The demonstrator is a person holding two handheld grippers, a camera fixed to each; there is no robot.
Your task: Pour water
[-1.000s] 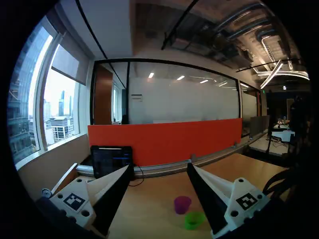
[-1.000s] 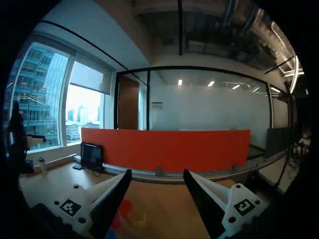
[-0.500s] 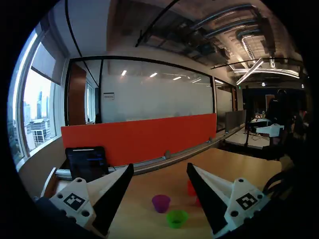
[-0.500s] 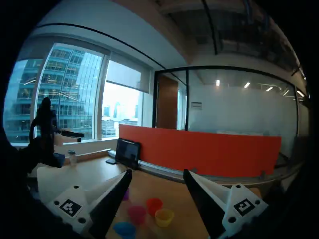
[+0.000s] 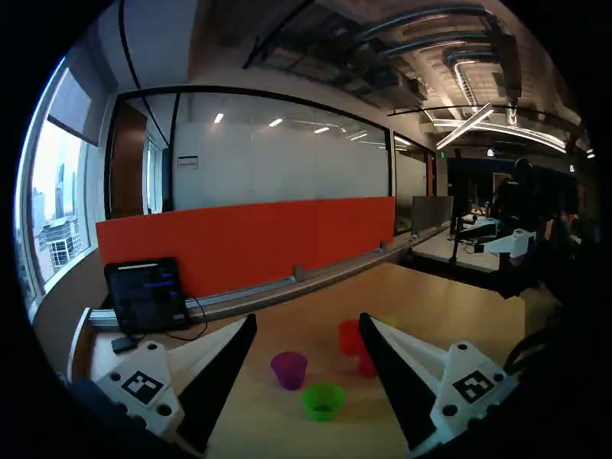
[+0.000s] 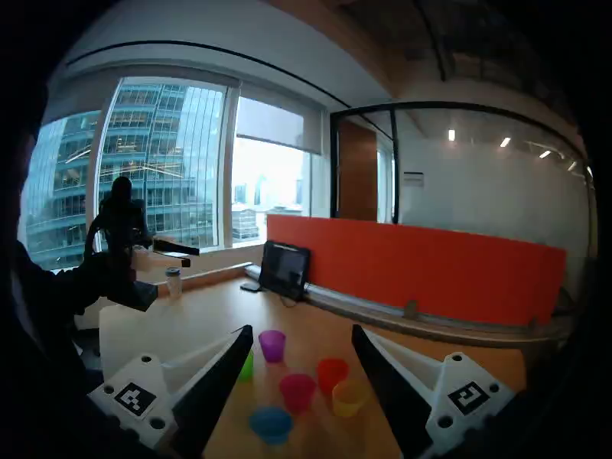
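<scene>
1. Left hand-held gripper [image 5: 304, 321]: I have it released, jaws spread wide with nothing between them, raised over the counter [image 5: 451, 306].
2. Purple cup [image 5: 288, 369]: upright on the counter, framed between the fingers in the left gripper view.
3. Green cup [image 5: 322, 400]: near the purple cup but apart from it, closer to me and to its right.
4. Red cup [image 5: 349, 336]: right of the purple cup and farther off, partly behind the right finger.
5. Right hand-held gripper [image 6: 301, 330]: also released, jaws apart and empty, above the counter.
6. Pink cup [image 6: 297, 392], yellow cup [image 6: 346, 398] and blue cup [image 6: 271, 424]: in the right gripper view all three stand on my side of the purple cup, the blue one nearest me.
7. Capped bottle [image 6: 174, 283]: upright, well apart from the purple cup, off to its left. I cannot tell what it holds.
8. Tablet [image 5: 145, 294]: beyond the purple cup, propped in front of the orange partition [image 5: 245, 237].
</scene>
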